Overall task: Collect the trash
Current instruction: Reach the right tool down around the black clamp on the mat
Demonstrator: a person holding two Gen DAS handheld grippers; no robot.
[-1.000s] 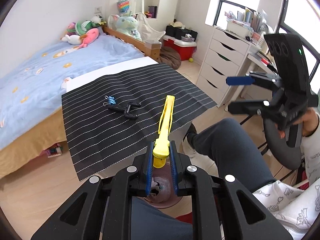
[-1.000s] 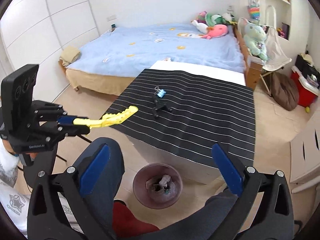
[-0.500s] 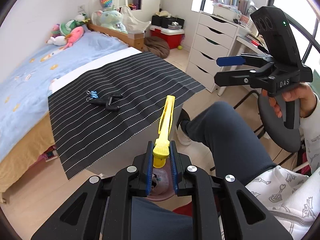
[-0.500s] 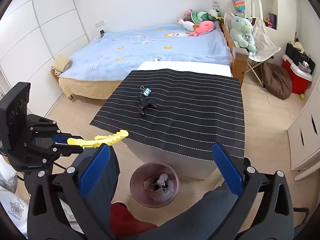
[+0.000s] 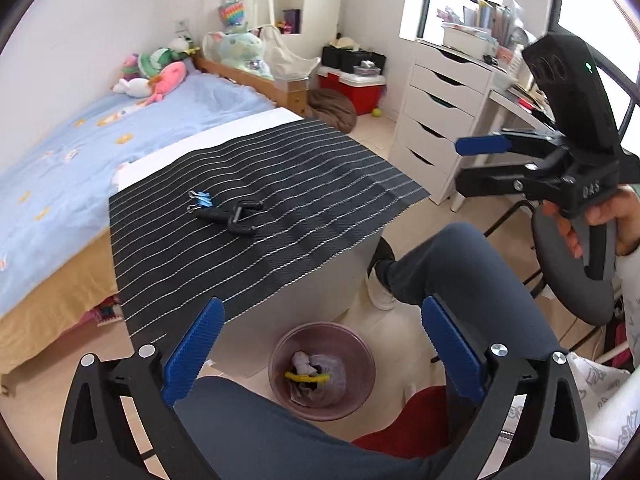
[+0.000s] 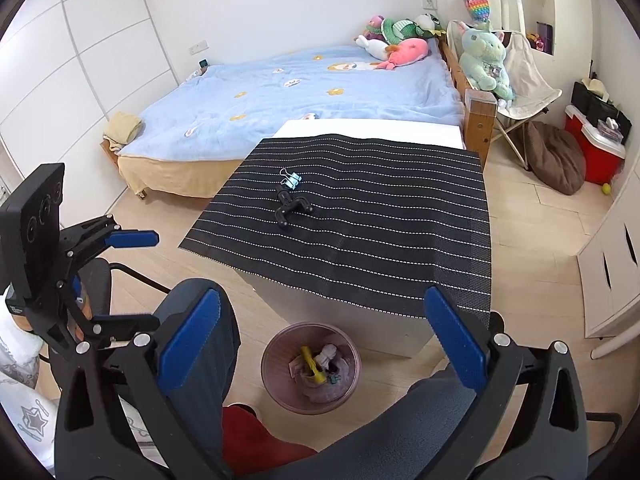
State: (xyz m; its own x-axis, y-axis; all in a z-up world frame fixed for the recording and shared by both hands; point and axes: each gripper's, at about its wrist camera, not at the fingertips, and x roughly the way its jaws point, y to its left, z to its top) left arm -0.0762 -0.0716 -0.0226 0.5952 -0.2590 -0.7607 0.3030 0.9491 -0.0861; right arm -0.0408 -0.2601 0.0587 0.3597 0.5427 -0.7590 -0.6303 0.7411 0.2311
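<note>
While both grippers — left (image 5: 320, 344), right (image 6: 324, 332) — hang with jaws wide and empty, the yellow clip (image 5: 307, 377) lies in the bin (image 5: 280, 344) at 6 o'clock; black clamp (image 6: 291, 209) on the counter (image 6: 400, 240).

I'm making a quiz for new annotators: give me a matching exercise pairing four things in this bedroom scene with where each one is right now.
Things:
1. yellow clip
2. blue binder clip
3. black clamp
4. trash bin

Places:
A. on the floor in front of the table
B. inside the bin
C. on the striped mat, farther from the person
D. on the striped mat, just nearer than its small neighbour

Pairs: 1-B, 2-C, 3-D, 4-A
</note>
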